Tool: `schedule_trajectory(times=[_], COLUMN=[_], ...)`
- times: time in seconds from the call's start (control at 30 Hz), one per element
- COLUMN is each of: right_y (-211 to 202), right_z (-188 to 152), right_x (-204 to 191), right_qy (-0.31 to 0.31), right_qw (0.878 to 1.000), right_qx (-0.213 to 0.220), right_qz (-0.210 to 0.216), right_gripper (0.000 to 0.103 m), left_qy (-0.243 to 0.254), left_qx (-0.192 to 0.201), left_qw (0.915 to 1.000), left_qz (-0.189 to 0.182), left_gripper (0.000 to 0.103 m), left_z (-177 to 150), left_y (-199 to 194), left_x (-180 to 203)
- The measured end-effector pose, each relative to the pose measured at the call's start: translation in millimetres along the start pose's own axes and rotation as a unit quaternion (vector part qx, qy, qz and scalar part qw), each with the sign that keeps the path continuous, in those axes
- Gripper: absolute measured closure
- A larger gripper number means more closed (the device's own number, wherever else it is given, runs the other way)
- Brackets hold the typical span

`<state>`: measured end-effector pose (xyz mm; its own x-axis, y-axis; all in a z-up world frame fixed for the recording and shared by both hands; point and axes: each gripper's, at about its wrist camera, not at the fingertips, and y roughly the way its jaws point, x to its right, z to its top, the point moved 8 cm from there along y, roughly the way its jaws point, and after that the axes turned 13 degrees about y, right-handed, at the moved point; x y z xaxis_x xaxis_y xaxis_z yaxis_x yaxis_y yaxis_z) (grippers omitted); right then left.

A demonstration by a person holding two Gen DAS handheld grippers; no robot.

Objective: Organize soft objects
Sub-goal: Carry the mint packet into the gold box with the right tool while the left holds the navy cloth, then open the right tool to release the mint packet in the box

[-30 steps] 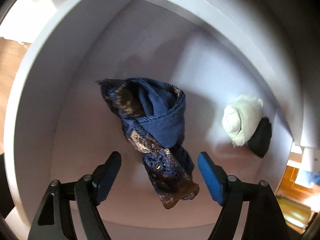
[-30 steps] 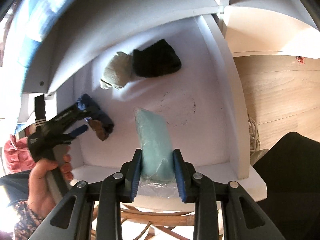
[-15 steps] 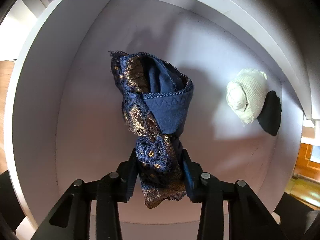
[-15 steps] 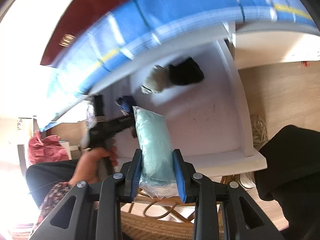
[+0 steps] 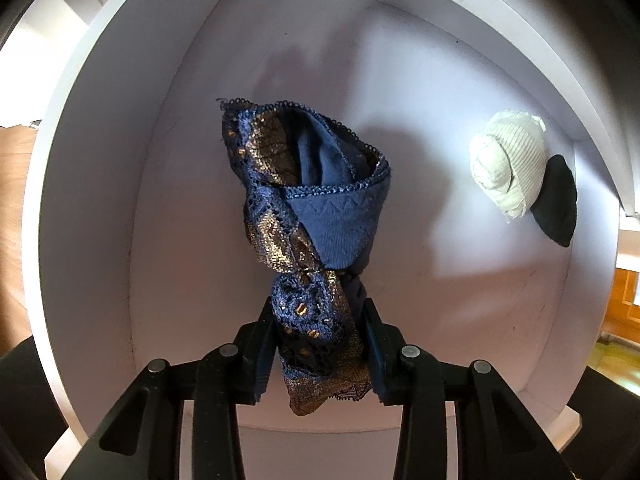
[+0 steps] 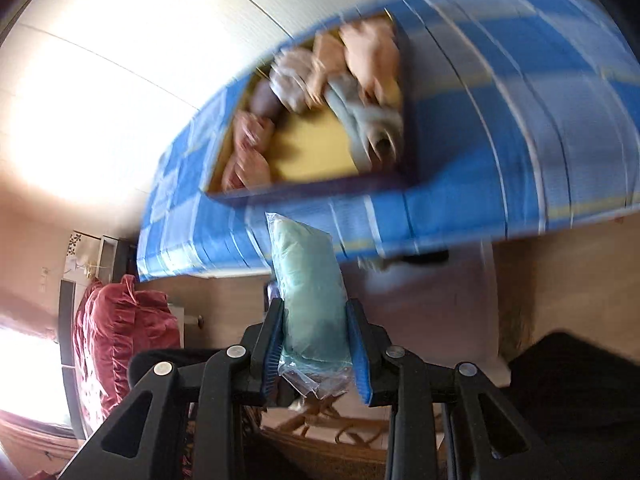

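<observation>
In the left wrist view my left gripper (image 5: pixel 318 344) is shut on the lower end of a navy and gold lace garment (image 5: pixel 308 216) inside a white shelf compartment (image 5: pixel 96 208). A rolled white sock (image 5: pixel 508 168) and a black sock (image 5: pixel 558 204) lie side by side at the compartment's right. In the right wrist view my right gripper (image 6: pixel 316 344) is shut on a pale teal soft pack in clear plastic (image 6: pixel 310 280). Beyond it sits a dark tray (image 6: pixel 410 128) with a yellow bottom, holding several rolled pink and pale cloth items, on a blue checked cloth (image 6: pixel 520 128).
The compartment's white walls close in on the left, back and right of the garment. The right wrist view is blurred: a red cushion (image 6: pixel 120 332) lies at lower left, a dark shape at lower right, and a wicker piece (image 6: pixel 320 428) below the gripper.
The left gripper's jaws closed onto the lace garment, which now looks larger and nearer. The right gripper rose with the teal pack, from the shelf compartment to the tray on the blue cloth.
</observation>
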<state>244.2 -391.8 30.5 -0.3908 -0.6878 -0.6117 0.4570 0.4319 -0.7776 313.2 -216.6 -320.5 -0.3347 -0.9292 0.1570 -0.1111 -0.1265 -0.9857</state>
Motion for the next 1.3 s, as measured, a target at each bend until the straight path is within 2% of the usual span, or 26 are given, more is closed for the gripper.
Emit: schedule_trajectory(times=[0.23, 0.4, 0.57, 0.77, 0.93, 1.03, 1.17, 1.3], right_y=[0, 45, 94, 134, 158, 173, 188, 178], right_z=[46, 78, 94, 116, 135, 138, 127, 123], right_x=[-41, -63, -81, -91, -86, -85, -86, -83], right_qy=[-0.034, -0.028, -0.027, -0.014, 0.025, 0.035, 0.041, 0.023], right_qw=[0.999, 0.998, 0.998, 0.996, 0.993, 0.993, 0.996, 0.996], right_qx=[0.031, 0.024, 0.009, 0.021, 0.051, 0.055, 0.019, 0.028], right_qz=[-0.026, -0.044, -0.059, -0.08, -0.1, -0.098, -0.08, -0.085], right_gripper=[0.073, 0.073, 0.073, 0.073, 0.073, 0.072, 0.071, 0.069], left_qy=[0.003, 0.003, 0.002, -0.001, -0.006, -0.01, -0.011, -0.01], left_qx=[-0.002, 0.002, 0.005, 0.008, 0.009, 0.01, 0.011, 0.012], left_qw=[1.0, 0.9999, 0.9998, 0.9997, 0.9994, 0.9993, 0.9993, 0.9994], left_qz=[-0.003, -0.009, -0.017, -0.025, -0.031, -0.035, -0.035, -0.032], left_gripper=[0.064, 0.067, 0.068, 0.068, 0.068, 0.068, 0.068, 0.068], left_z=[3, 8, 11, 13, 10, 9, 9, 8], left_y=[2, 1, -2, 1, 2, 2, 1, 0], left_x=[-5, -5, -7, -7, -10, -11, -13, -12])
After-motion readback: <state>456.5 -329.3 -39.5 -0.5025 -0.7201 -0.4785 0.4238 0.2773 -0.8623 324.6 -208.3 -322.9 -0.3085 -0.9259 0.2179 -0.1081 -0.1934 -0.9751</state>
